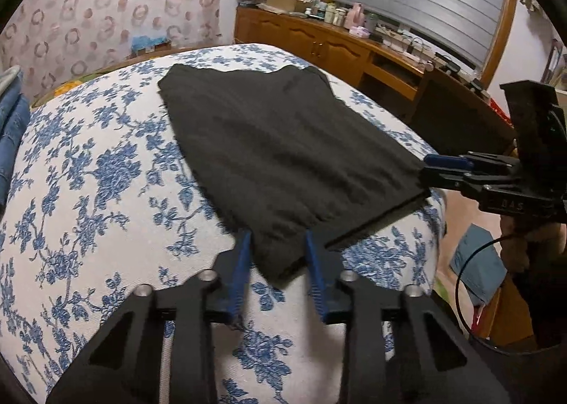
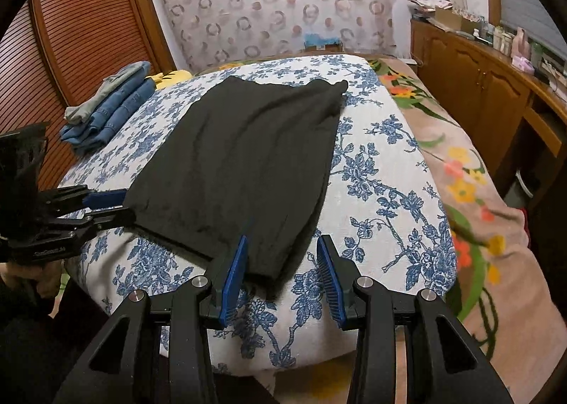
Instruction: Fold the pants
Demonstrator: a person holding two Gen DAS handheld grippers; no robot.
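Dark pants (image 1: 283, 152) lie flat, folded lengthwise, on a blue-flowered white cushion (image 1: 88, 174). My left gripper (image 1: 278, 239) is open, its blue pads on either side of the near left corner of the pants. It also shows in the right wrist view (image 2: 117, 205) at that corner. My right gripper (image 2: 281, 244) is open around the near right corner of the pants (image 2: 248, 163). In the left wrist view the right gripper (image 1: 430, 163) reaches in from the right at the hem corner.
A stack of folded jeans (image 2: 113, 106) lies at the cushion's far left. A floral blanket (image 2: 471, 191) covers the bed to the right. A wooden cabinet (image 1: 336, 46) with clutter runs along the window wall. The cushion's (image 2: 319, 343) front edge drops off just below the grippers.
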